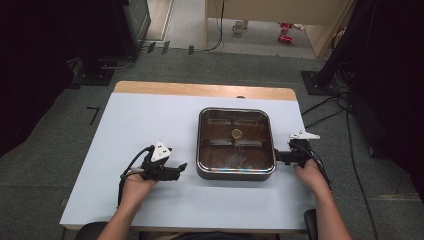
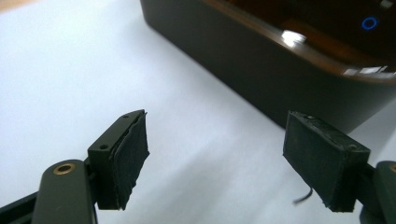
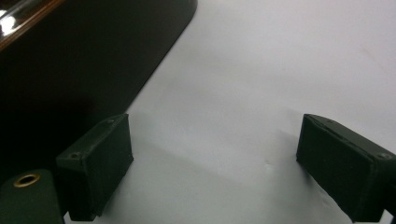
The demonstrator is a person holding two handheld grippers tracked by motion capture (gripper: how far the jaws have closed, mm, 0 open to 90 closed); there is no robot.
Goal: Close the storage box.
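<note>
High view first: the white table carries one thing, a square pan with rounded corners, and a gripper sits on either side of it. At the left, near the table's front edge and left of its middle, the left gripper lies low in the person's left hand, pointing right toward the pan's front left corner but still apart from it. Left gripper view shows its two black pads spread wide with bare white table between them, the pan's dark wall just ahead.

The pan stands right of the table's centre, nearer the right edge than the left. Its outer wall is dark and glossy, its rim bright metal, its inside brown and shiny with light streaks. A small round yellowish spot sits near the middle of its floor.

At the right, the right gripper is just beside the pan's right wall near its front right corner, held by the right hand. Right gripper view shows its pads spread, table between them, with the pan's dark wall close by one pad; I cannot tell whether they touch.
</note>
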